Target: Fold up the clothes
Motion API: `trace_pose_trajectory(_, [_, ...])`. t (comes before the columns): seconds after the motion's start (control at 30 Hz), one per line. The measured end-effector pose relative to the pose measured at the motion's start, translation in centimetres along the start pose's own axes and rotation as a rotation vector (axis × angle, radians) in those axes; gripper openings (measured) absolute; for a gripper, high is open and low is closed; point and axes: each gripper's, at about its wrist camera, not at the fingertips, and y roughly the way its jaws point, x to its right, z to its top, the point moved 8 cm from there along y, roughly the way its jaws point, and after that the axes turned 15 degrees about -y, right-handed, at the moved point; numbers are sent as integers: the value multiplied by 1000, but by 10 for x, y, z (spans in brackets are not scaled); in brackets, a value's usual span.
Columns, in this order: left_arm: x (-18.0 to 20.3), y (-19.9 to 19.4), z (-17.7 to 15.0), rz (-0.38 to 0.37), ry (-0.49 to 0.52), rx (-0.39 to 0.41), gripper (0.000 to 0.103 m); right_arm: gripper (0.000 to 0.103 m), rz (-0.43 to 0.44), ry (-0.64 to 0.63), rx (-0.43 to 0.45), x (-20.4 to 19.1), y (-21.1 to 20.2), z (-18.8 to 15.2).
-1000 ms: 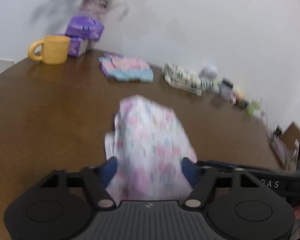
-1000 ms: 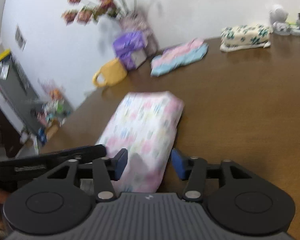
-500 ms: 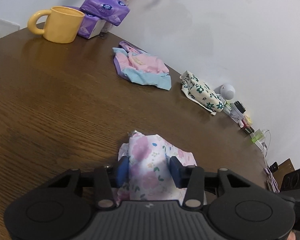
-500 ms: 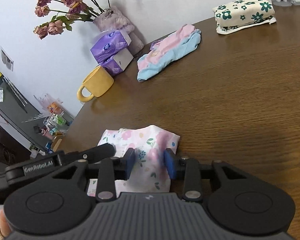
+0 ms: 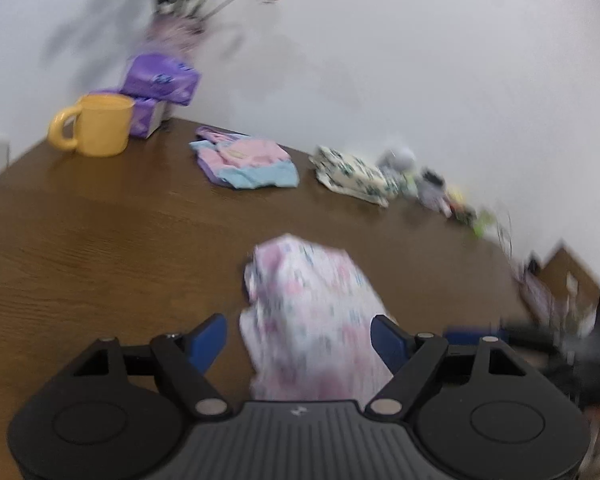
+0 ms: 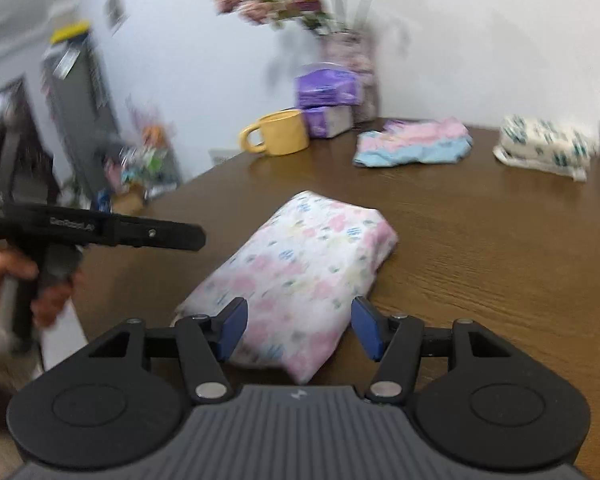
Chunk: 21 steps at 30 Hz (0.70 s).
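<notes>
A folded floral garment point(image 6: 300, 276) is lying on the near part of a brown wooden table point(image 6: 500, 260), its pink and white print showing as a thick bundle. In the right wrist view the right gripper point(image 6: 299, 330) is being held just over the near end of the bundle, its jaws spread wide, with a blue pad on each side of the cloth and a small gap visible between pad and fabric. Nothing is being gripped by it.

In the left wrist view the left gripper point(image 5: 299, 344) is being held above the same garment point(image 5: 312, 320), which is badly blurred there. Its jaws are also spread wide; the left pad is clearly apart from the cloth, while whether the right pad is touching it cannot be told through the blur. The left gripper's black body point(image 6: 100, 232) is also seen at the left of the right wrist view, being held by a hand point(image 6: 16, 280) beside the table's edge.

Along the far side of the table, a yellow mug point(image 6: 278, 133) is standing upright, with two purple tissue packs point(image 6: 326, 102) stacked just behind it and a vase of pink flowers point(image 6: 352, 64) against the white wall. To the right of the mug, a folded pink and blue garment point(image 6: 414, 148) is lying flat, and further right a cream garment with green print point(image 6: 544, 148) is lying folded, apart from it.
</notes>
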Motion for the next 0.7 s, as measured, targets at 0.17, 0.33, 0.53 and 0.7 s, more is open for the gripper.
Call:
trace_pose_trajectory(0.17, [8,-15,-38,43,208,-75,67,57,8,-222,-14,-40,9,9])
trace_pose_trajectory(0.33, [8,0,-55,64,331,-140,60,57,-16,-451,-63,-72,24,13])
trace_pose_trajectory(0.53, [13,20,-61,84,510,-164,34,53,-86,-715,-145,-92,43,4])
trace_pose_trajectory(0.7, [20,29,-59,72,609,-173,18,50,-146,-890,-138,-106,43,2])
